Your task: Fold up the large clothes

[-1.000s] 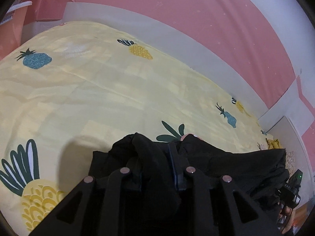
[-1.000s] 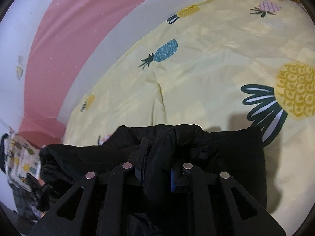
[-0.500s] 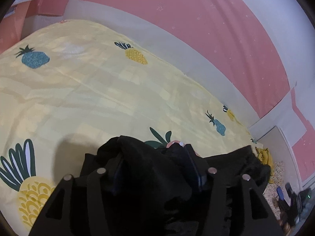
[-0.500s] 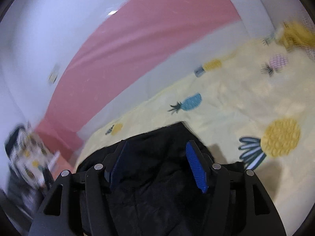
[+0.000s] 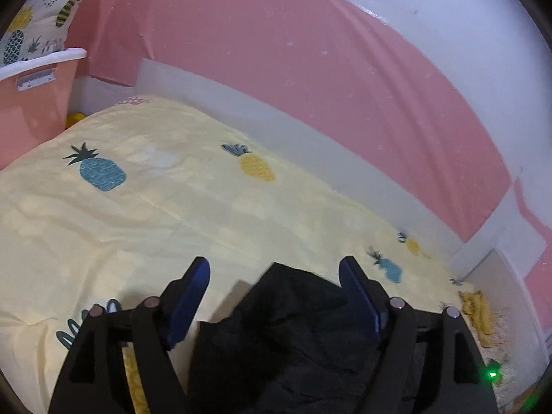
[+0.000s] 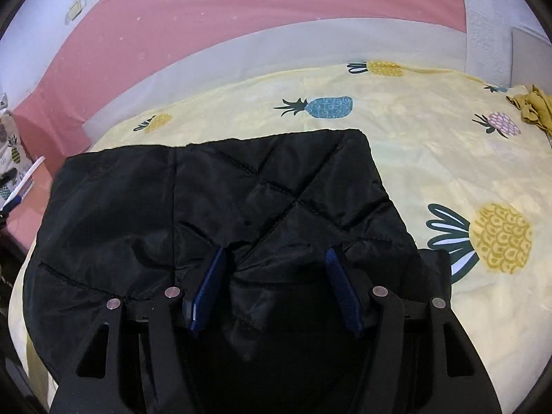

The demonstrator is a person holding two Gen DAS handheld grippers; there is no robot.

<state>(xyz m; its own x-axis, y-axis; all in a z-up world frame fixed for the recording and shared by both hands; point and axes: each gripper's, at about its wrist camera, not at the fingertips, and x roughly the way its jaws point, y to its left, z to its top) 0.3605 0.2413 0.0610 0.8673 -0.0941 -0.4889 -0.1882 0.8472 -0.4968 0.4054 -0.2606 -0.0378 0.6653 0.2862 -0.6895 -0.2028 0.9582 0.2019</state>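
Note:
A black quilted garment (image 6: 214, 200) lies folded into a rough rectangle on the yellow pineapple-print bed sheet (image 6: 431, 158). My right gripper (image 6: 274, 258) is open above the garment's near edge, its blue pads apart and holding nothing. In the left wrist view the same black garment (image 5: 296, 314) lies bunched below and between the fingers. My left gripper (image 5: 274, 269) is open, raised above the cloth and empty.
A pink and grey padded wall (image 5: 310, 79) runs along the far side of the bed. A pink bin (image 5: 31, 103) stands at the left with a pineapple-print pillow (image 5: 31, 17) behind it. A crumpled yellow cloth (image 6: 533, 107) lies at the bed's right end.
Both grippers were shut on bunched black cloth a second ago. They have opened, let the garment go and pulled back. The garment now lies flatter on the bed.

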